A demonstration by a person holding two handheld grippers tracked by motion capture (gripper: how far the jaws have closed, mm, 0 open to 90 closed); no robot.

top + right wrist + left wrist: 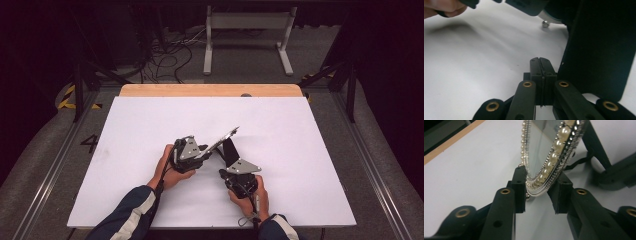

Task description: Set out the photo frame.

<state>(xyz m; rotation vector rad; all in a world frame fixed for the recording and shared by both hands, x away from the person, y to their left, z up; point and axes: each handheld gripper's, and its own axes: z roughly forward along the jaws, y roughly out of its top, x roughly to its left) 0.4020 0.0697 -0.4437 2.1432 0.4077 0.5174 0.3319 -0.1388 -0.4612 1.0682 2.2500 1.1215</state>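
Pearl-rimmed frame (554,157) | between parted left claw (537,195) | right claw (540,65) together, empty

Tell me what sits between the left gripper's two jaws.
The pearl-edged rim of the picture frame sits between the left gripper jaws, as the left gripper view shows; whether the pads press it is unclear.

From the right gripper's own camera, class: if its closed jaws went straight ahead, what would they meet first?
Probably the black stand panel beside the right gripper. It rises close at the right of the jaws; dead ahead lies bare white table. Depth is unclear.
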